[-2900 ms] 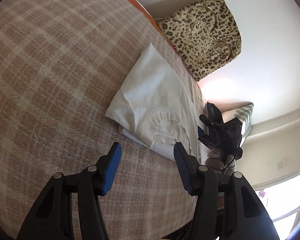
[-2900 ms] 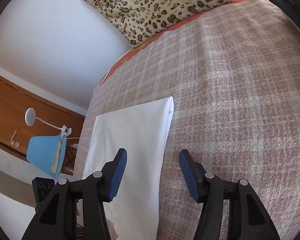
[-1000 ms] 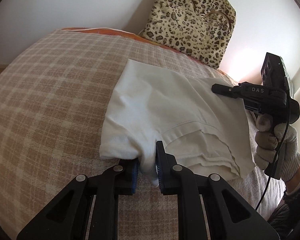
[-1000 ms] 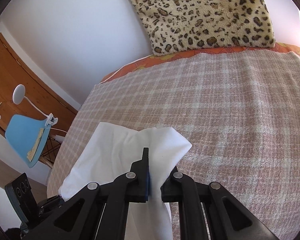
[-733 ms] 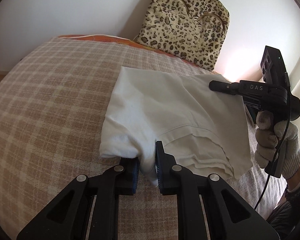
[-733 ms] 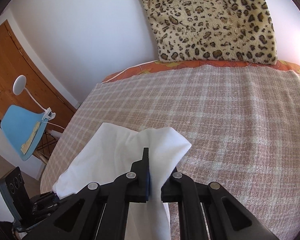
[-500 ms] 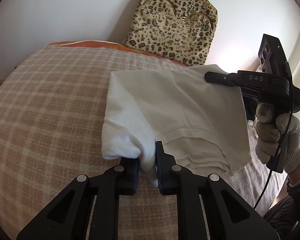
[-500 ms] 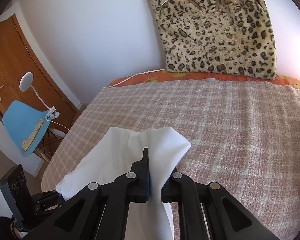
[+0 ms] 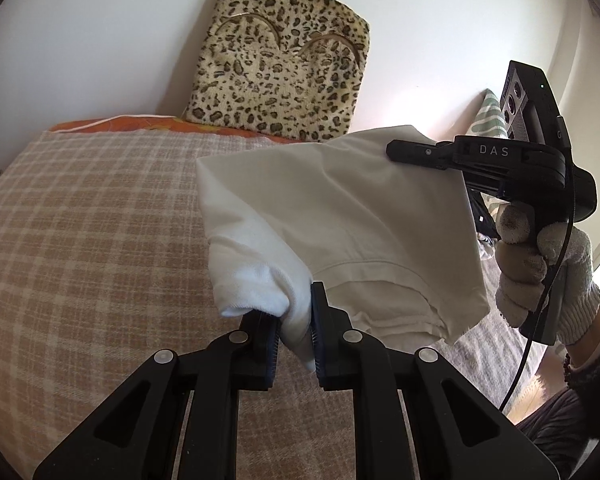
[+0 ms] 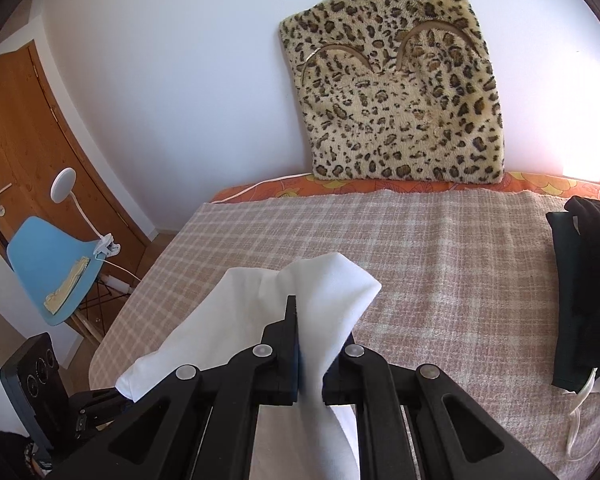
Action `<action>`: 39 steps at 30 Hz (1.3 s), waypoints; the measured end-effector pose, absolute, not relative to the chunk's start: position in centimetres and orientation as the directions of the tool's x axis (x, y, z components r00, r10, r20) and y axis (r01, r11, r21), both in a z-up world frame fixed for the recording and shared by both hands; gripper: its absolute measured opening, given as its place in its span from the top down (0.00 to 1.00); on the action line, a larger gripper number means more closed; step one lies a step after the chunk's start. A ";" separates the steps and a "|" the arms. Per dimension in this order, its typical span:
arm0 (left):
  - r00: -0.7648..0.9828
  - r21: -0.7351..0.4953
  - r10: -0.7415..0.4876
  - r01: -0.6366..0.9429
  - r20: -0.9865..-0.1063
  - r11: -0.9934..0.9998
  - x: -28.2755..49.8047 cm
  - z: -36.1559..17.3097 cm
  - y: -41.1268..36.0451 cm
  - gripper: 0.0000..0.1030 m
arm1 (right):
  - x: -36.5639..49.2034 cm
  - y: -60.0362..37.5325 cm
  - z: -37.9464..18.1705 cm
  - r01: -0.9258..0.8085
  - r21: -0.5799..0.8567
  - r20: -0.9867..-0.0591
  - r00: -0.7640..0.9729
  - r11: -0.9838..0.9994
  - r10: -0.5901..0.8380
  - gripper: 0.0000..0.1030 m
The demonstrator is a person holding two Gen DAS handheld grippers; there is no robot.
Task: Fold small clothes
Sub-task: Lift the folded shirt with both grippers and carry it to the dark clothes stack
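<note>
A white folded garment (image 9: 340,216) hangs in the air above the plaid bed cover (image 9: 92,240), stretched between both grippers. My left gripper (image 9: 294,328) is shut on its near bunched corner. In the left wrist view my right gripper (image 9: 404,152) clamps the far corner, held by a gloved hand (image 9: 540,272). The right wrist view shows the right gripper (image 10: 310,344) shut on a white fold of the garment (image 10: 324,292), with the cloth sloping down to the left toward the left gripper's body (image 10: 36,392).
A leopard-print cushion (image 10: 396,92) leans on the white wall at the head of the bed. Dark clothes (image 10: 584,288) lie piled at the cover's right edge (image 10: 500,280). A blue chair (image 10: 56,268) with a clip lamp and a wooden door (image 10: 32,128) stand left of the bed.
Both grippers have risen with the garment, which now hangs off the bed cover instead of lying on it. Both views tilted up, showing more wall and cushion.
</note>
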State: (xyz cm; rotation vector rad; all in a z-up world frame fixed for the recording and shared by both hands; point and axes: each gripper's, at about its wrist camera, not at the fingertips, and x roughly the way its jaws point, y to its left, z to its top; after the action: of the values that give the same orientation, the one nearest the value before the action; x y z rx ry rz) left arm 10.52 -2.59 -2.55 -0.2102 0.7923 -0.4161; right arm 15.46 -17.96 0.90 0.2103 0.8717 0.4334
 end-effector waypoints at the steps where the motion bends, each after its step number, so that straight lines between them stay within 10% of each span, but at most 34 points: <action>1: 0.626 -0.336 -0.445 0.292 -0.640 0.895 10.5 -2.3 -3.1 0.88 | 15.2 -18.4 1.2 -0.279 0.342 -0.693 0.570 0.897 0.442 0.96; 39: 0.573 -0.320 -0.660 0.586 -0.485 0.744 19.6 4.9 -30.3 0.88 | 18.2 -47.0 9.9 -0.038 0.171 -0.644 0.752 0.984 0.141 0.96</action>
State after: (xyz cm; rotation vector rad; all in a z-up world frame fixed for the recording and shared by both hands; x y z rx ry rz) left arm 19.59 -30.35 4.86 -0.1289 0.6221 -0.7330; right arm 18.17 -46.98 9.90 0.1511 0.7140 0.0982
